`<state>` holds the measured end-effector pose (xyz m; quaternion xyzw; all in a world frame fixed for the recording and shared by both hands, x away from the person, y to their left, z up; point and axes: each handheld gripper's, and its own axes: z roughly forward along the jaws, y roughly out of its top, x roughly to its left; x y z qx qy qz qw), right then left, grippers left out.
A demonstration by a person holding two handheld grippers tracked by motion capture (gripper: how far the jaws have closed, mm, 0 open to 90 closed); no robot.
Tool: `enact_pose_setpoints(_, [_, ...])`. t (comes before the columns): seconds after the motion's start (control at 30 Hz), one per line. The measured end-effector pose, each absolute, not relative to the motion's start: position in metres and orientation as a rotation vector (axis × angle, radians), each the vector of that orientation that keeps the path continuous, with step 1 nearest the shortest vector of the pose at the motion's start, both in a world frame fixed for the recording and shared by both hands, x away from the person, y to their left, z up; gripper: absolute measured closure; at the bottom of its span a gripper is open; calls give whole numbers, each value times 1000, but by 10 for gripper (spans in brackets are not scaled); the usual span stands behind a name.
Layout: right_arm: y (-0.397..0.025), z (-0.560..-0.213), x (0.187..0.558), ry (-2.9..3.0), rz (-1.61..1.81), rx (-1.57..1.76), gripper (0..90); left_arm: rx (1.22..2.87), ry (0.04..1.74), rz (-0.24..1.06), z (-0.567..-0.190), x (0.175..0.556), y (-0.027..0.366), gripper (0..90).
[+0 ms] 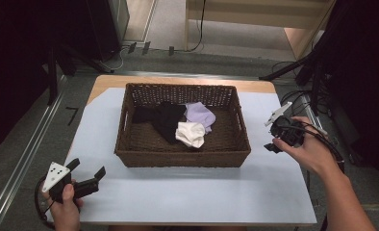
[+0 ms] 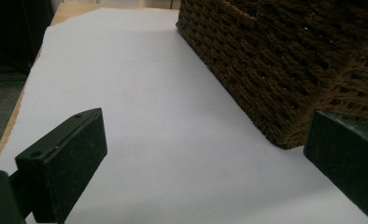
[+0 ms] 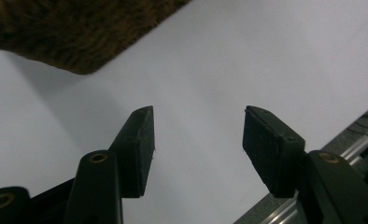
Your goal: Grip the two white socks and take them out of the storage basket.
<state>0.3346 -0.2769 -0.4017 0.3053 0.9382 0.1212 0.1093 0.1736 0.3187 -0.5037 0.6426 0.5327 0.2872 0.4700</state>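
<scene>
Left gripper [image 1: 87, 173] is hovering low over the front left part of the white surface [image 1: 187, 192], held in the person's left hand [image 1: 65, 207]. Its jaws are standing wide apart, nothing between them. In the left gripper view the left gripper [image 2: 205, 163] is looking along bare white surface [image 2: 140, 116], with the front left corner of the wicker basket [image 2: 275, 70] sitting just ahead of the right jaw and off to that side, not touching.

Right gripper [image 1: 273, 134] is sitting at the right edge of the surface, held in the right hand [image 1: 308, 149], jaws pointing toward the basket's right wall. Jaws are open at a middling gap, holding nothing. In the right gripper view the right gripper [image 3: 198, 140] is facing plain white surface [image 3: 247, 60]; a blurred corner of the basket [image 3: 79, 32] is showing ahead of the left jaw, apart from it.

Wicker basket [image 1: 130, 154] is standing between the two grippers, ahead of the left jaws and just beside the right jaws. Inside it a black cloth [image 1: 161, 118], a lilac cloth [image 1: 199, 114] and a white cloth [image 1: 191, 134] are lying crumpled together, the white one nearest the front, touching both others. All three are well apart from either pair of jaws.
</scene>
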Motion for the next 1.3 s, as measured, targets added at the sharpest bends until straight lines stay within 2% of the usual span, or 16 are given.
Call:
enact_pose_setpoints(0.27, [-266,-376,336,2804,428,834,359,1576,1308,716,-504,174,317,3])
enact_pose_setpoints(0.63, [-230,-354,342,2827,447,696,366,1589,1308,715,-504,175,316,3])
enact_pose_setpoints(1.3, [-170,-367,355,2890,449,581,384,1600,1308,721,-504,175,316,3])
